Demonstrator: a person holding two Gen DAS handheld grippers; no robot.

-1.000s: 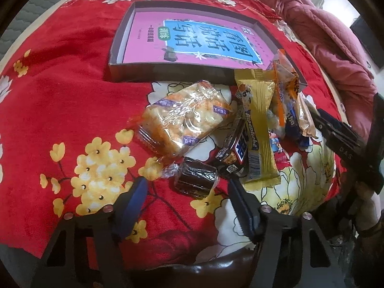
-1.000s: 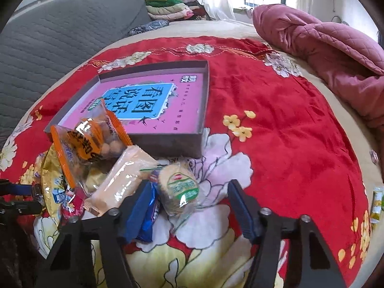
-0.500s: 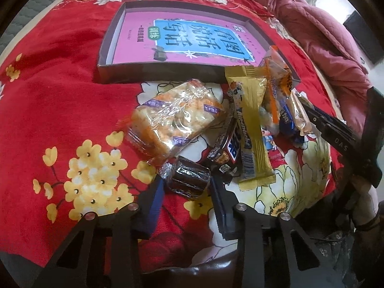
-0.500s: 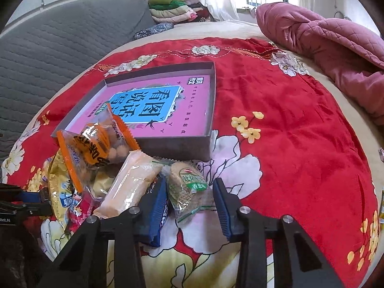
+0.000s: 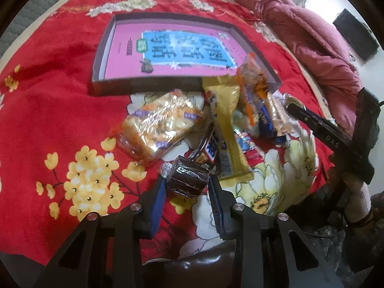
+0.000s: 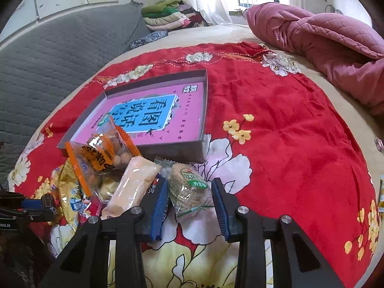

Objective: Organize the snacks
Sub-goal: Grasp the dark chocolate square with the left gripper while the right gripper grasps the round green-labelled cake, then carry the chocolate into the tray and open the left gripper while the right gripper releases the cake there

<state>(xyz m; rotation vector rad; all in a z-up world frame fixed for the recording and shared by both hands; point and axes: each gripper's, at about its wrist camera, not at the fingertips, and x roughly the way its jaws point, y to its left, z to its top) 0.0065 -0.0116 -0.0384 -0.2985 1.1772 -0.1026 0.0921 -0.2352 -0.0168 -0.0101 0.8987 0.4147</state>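
A pile of wrapped snacks lies on a red flowered bedspread in front of a shallow dark box with a pink and blue printed bottom, also in the right wrist view. My left gripper is shut on a dark brown cake in clear wrap, held slightly above the cloth. My right gripper is shut on a green-labelled oat-coloured snack pack. In the pile lie a puffed-rice bar pack, a yellow bar, an orange nut bag and a pale pink pack.
A crumpled pink quilt lies at the far right of the bed. A grey padded headboard stands on the left, with folded clothes behind. Small wrapped snacks lie at the right edge.
Both grippers moved forward and closed: the left on the brown cake, the right on the green-labelled pack. Both packs now sit gripped between the blue pads and are slightly raised.
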